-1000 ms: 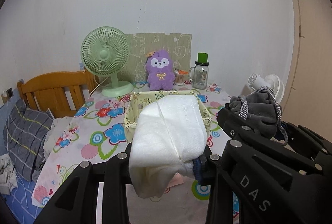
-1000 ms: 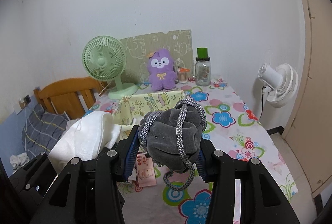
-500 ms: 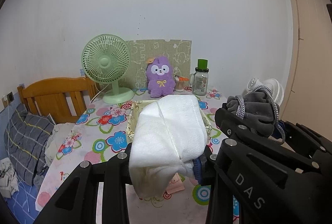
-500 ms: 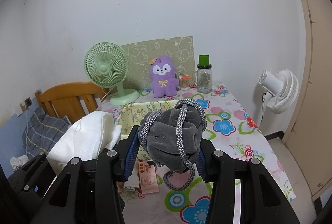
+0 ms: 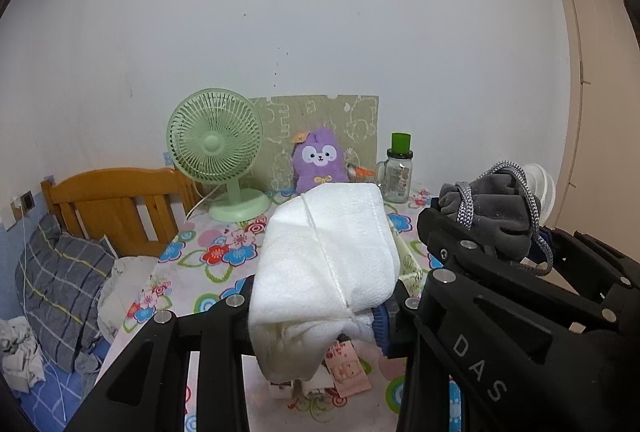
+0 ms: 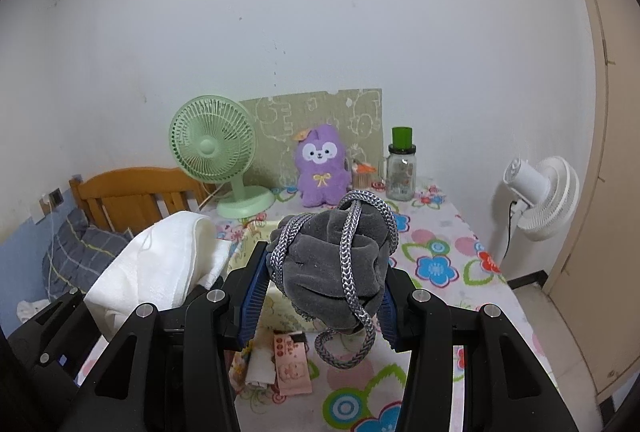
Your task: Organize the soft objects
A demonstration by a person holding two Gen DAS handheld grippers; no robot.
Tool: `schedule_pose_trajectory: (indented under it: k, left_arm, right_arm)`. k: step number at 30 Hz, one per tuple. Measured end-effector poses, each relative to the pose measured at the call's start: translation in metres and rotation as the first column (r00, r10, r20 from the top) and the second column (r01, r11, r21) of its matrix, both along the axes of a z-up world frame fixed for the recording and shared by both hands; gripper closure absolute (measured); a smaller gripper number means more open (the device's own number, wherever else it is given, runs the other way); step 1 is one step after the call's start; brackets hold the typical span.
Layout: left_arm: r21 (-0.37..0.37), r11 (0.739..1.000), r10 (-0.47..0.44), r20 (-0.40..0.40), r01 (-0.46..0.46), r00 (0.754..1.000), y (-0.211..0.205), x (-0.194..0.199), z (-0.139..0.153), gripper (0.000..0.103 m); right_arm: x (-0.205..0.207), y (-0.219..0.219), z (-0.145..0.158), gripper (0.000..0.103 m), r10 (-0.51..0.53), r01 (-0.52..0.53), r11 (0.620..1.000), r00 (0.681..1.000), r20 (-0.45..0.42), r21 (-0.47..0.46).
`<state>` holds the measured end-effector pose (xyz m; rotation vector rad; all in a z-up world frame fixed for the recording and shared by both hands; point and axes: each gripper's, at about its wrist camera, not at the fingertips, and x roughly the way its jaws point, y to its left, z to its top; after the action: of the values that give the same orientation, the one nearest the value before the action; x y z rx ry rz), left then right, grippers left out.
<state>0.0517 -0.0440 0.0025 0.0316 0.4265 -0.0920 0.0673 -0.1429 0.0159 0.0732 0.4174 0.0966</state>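
Observation:
My left gripper [image 5: 320, 316] is shut on a folded white towel [image 5: 328, 264] and holds it above the flowered table [image 5: 224, 256]. My right gripper [image 6: 322, 296] is shut on a grey velvet drawstring pouch [image 6: 332, 268] with a braided grey cord. The pouch also shows at the right of the left wrist view [image 5: 500, 207], and the towel shows at the left of the right wrist view [image 6: 160, 268]. A yellow fabric basket [image 6: 276, 308] sits on the table below and behind both loads, mostly hidden. A purple plush toy [image 6: 322, 167] stands at the back.
A green desk fan [image 6: 216, 159], a glass jar with a green lid [image 6: 401, 167] and a patterned board stand along the back wall. Small packets [image 6: 288, 360] lie on the table near me. A wooden bed headboard [image 5: 116, 203] is left, a white floor fan [image 6: 540, 191] right.
Both grippers have risen and drawn back from the table with their loads. The basket has dropped lower in view and is more hidden. Both grips are unchanged.

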Motion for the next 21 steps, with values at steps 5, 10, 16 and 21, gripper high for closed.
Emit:
schedule_pose_trajectory:
  k: [5, 10, 16, 21]
  left_arm:
    - [0.002, 1.0, 0.0, 0.001, 0.0, 1.0, 0.001, 0.011, 0.003, 0.065]
    - [-0.006, 1.0, -0.001, -0.015, 0.001, 1.0, 0.003, 0.03, 0.001, 0.064]
    - [-0.003, 1.0, 0.008, -0.035, -0.008, 0.999, 0.004, 0.056, -0.007, 0.064]
    - [-0.008, 1.0, 0.015, -0.065, -0.016, 0.998, 0.007, 0.083, -0.017, 0.063]
  right_arm:
    - [0.01, 0.002, 0.005, 0.052, -0.001, 0.001, 1.0, 1.0, 0.002, -0.008]
    - [0.029, 0.003, 0.004, 0.052, -0.005, 0.005, 1.0, 1.0, -0.008, -0.012]
    - [0.058, 0.004, -0.005, 0.052, 0.004, -0.004, 1.0, 1.0, -0.022, -0.009]
    - [0.087, 0.006, -0.015, 0.052, 0.011, -0.012, 1.0, 0.999, -0.046, -0.017]
